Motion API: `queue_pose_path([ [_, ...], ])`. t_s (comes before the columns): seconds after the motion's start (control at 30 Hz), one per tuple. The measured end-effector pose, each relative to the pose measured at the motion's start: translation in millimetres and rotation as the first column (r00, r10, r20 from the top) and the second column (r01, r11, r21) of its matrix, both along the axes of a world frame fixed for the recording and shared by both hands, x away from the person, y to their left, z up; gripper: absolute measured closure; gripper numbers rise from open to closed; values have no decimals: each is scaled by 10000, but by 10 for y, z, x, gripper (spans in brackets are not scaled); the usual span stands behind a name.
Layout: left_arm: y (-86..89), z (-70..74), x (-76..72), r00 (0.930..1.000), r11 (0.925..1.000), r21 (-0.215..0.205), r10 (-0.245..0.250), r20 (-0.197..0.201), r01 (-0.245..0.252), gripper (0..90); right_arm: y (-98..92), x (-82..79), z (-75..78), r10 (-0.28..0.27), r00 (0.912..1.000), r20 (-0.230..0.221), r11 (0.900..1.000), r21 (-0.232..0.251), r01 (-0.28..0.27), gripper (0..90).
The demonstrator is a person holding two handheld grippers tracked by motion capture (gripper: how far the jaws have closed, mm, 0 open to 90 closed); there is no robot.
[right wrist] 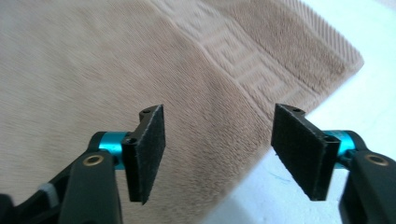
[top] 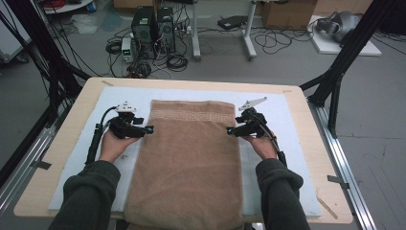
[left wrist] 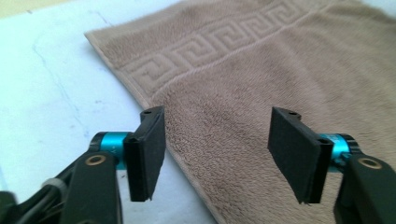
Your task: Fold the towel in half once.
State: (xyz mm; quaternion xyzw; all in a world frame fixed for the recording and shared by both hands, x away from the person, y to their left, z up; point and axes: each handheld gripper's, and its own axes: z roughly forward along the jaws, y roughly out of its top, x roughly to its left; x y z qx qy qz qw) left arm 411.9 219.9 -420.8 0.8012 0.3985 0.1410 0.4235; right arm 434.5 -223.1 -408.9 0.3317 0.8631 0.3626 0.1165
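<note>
from the high view, a tan terry-cloth towel with a woven key-pattern band lies flat and lengthwise on the white foam sheet that covers my pale wooden surface; its near end hangs a little over the front edge. my left gripper sits at the towel's left long edge, near the far end, and my right gripper mirrors it at the right long edge. both point inward, low over the sheet.

in the left gripper view, my black jaws stand apart and unclenched, nothing pinched. the towel's hemmed edge runs between them, the left pad over the white sheet and the right pad over the pile, with the patterned band and far corner ahead.

in the right gripper view it is the same in reverse: jaws released, holding nothing, the left pad over cloth, the right pad at the hem where the cloth meets white foam, the corner off to the upper right.

as i judge it, the work is at its start: the towel is spread and not yet folded, both sides are lined up, but no edge is pinched. gripping, lifting and folding all remain.
</note>
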Motion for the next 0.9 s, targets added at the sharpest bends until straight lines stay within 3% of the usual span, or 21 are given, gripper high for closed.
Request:
queue_pose_path([
  [0.13,-30,-122,70,9997,9990,374,246,-81,-243,446,17,77,-158,-275,9996,-30,9988,-405,273,406],
  [0.27,-15,-197,123,9986,9980,383,510,-142,-504,537,30,128,-273,-591,9976,-364,9972,-477,573,476],
  [0.43,-57,-236,139,9974,9938,885,700,-194,-680,651,43,131,-276,-867,9960,-201,9946,-593,854,624],
  [0.53,-47,-235,150,9970,9959,627,669,-377,-645,760,90,120,-258,-517,9982,-308,9962,-711,494,766],
  [0.6,-60,-233,146,9975,9966,601,581,-408,-556,838,78,134,-260,-537,9971,-544,9977,-445,513,820],
  [0.77,-20,-185,125,9971,9974,467,567,-506,-544,857,18,128,-227,-730,9935,-878,9973,-82,725,835],
  [0.9,27,-65,74,9988,9990,54,437,-198,-436,859,-59,103,-110,-645,9951,-745,9967,441,680,836],
])
